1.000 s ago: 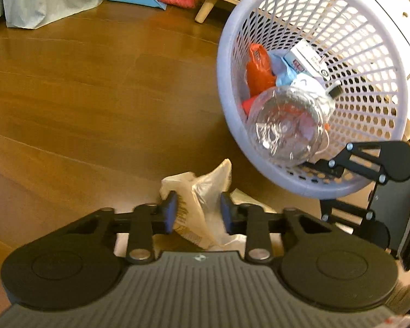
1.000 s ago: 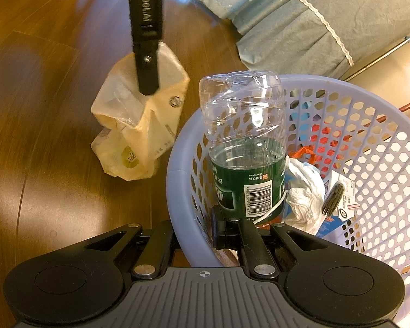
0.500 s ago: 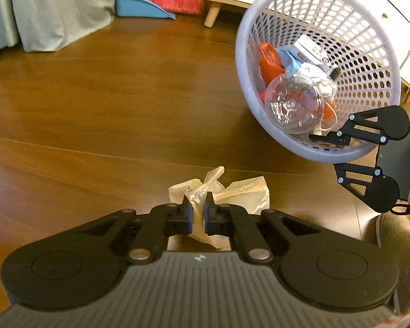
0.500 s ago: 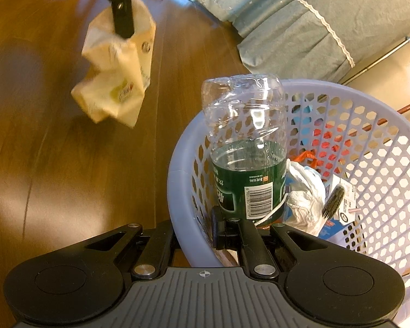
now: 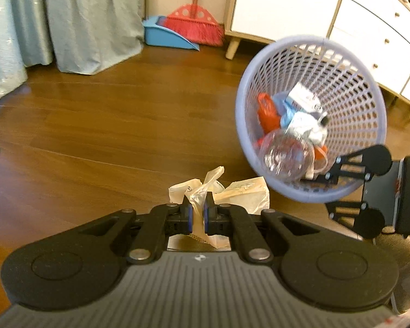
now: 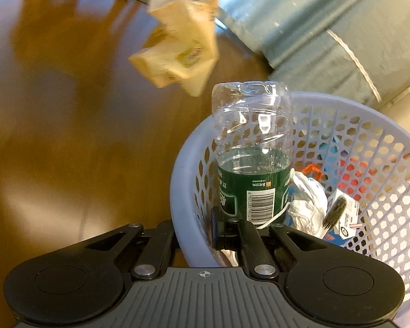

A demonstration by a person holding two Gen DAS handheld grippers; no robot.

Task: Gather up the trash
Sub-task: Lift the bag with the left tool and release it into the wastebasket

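So the left wrist view is giving us the room: a red broom with blue dustpan at upper centre, grey-blue curtains upper left, white drawers upper right. The right wrist view is showing what's hidden there, the green label and barcode on the clear plastic bottle standing bottom-up inside the lavender perforated plastic basket. The crumpled beige paper-and-plastic wrapper is sitting right between the left gripper jaws, which are squeezing it tight; in the right view it's dangling blurred at top centre, off the wooden floor. The right gripper is pinching the basket's rim, one finger outside, one inside.
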